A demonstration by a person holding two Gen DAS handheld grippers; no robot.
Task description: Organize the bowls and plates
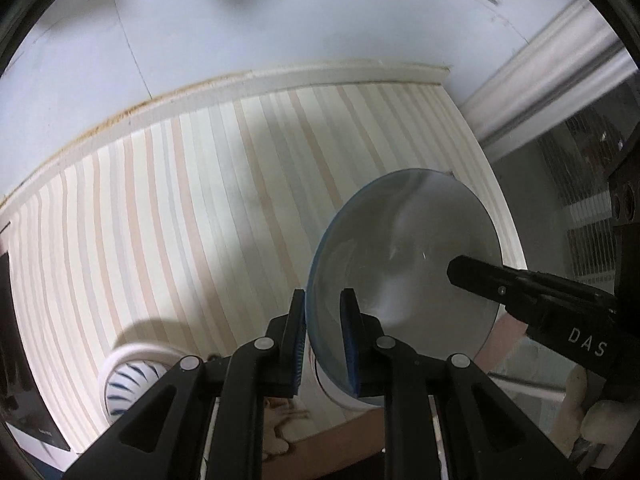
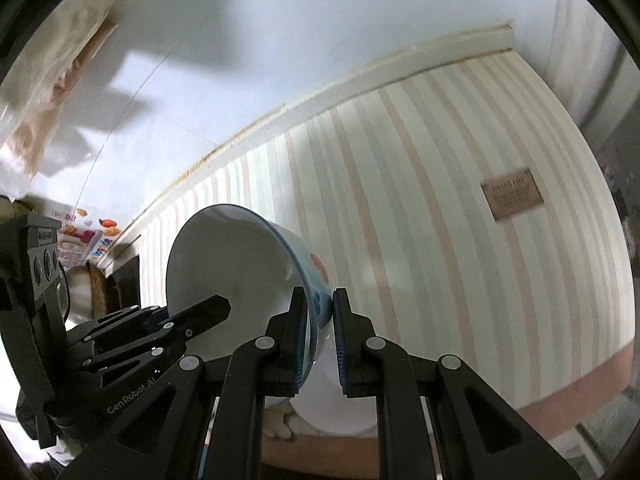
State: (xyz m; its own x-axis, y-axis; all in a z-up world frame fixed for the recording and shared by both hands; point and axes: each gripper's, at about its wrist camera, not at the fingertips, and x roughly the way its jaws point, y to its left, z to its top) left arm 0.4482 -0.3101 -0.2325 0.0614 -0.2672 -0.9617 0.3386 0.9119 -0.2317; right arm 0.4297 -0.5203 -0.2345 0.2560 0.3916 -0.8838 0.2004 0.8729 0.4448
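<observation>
Two grippers' fingers clamped on one round glossy bowl (image 1: pixel 404 256) rim, left gripper (image 1: pixel 323 344), right gripper (image 2: pixel 320 344), striped tablecloth (image 1: pixel 168 216) beneath

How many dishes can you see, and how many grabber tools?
Bowls held up in the air: 1, the white bowl clamped at its rim by the left gripper and the right gripper.
Dishes on the striped cloth: 1, the blue-striped dish.
Grippers: 2.
Total: 4.
</observation>
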